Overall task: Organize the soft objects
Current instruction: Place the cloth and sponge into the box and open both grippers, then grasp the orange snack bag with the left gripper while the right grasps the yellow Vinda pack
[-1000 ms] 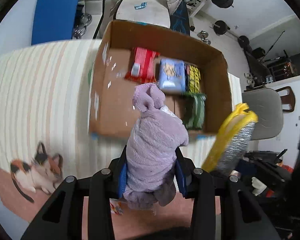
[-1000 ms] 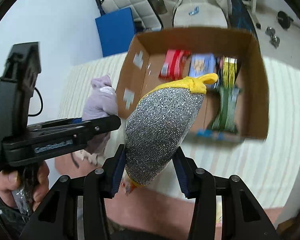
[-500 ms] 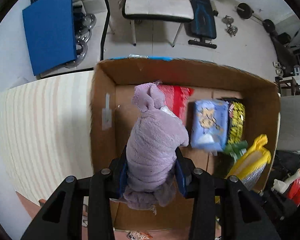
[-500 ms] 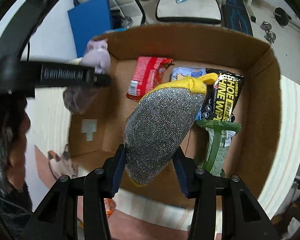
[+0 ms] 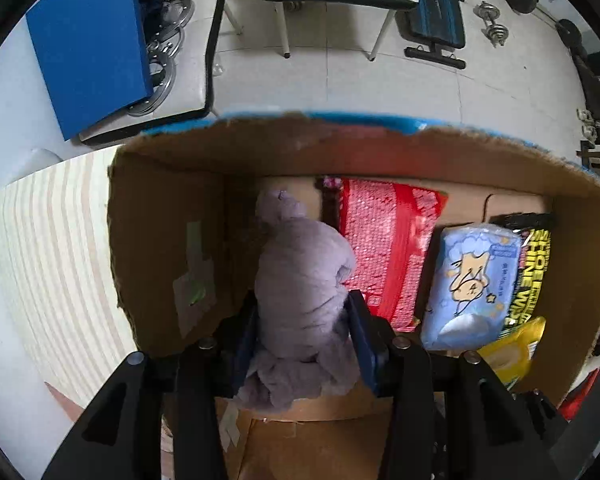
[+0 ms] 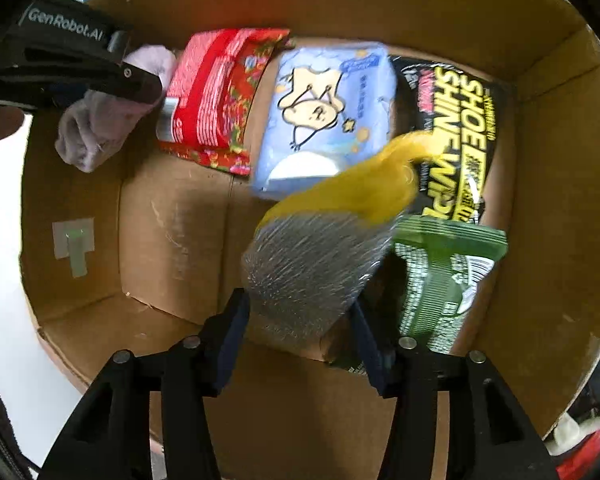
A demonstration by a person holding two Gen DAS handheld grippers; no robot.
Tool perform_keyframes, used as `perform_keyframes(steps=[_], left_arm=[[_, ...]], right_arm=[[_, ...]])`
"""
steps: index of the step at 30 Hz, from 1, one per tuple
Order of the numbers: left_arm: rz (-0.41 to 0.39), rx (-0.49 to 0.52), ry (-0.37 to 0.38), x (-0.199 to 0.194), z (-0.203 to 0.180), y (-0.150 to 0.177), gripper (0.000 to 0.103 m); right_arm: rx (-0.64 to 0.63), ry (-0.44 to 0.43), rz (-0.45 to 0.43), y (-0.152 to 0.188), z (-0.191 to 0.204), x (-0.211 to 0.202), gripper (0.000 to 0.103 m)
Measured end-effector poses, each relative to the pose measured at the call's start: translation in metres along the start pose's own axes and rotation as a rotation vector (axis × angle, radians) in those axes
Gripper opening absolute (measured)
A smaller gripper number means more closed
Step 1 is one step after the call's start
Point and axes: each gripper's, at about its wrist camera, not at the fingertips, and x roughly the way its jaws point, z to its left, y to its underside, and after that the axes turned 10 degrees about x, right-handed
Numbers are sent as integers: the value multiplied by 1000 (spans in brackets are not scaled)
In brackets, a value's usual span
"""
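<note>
Purple plush cloth [image 5: 304,280]: clamped between left gripper [image 5: 302,326] fingers [image 5: 246,332], low inside cardboard box [image 5: 164,216], near its left wall, beside red packet [image 5: 384,248].
Silver-and-yellow scrubber [image 6: 320,256]: pinched in right gripper [image 6: 300,332] fingers [image 6: 232,332], inside box, over its floor; motion-blurred.
Box contents: red packet, blue tissue pack [image 6: 324,116], black shoe-wipes pack [image 6: 456,136], green pack [image 6: 440,280], in a row along far side.
Box support: striped worktop [image 5: 48,248].
</note>
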Motion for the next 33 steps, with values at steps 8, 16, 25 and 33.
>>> perform_keyframes(steps=[8, 16, 25, 33], left_arm=[[-53, -1, 0, -18, 5, 0, 84], [-131, 35, 2, -43, -7, 19, 91], [-255, 48, 6, -69, -20, 74, 91], [-393, -7, -19, -104, -36, 144, 91]], right_arm=[[21, -10, -27, -6, -4, -23, 78], [49, -13, -36, 2, -3, -41, 103], [72, 3, -133, 26, -6, -70, 103], [46, -78, -213, 65, -13, -117, 103]])
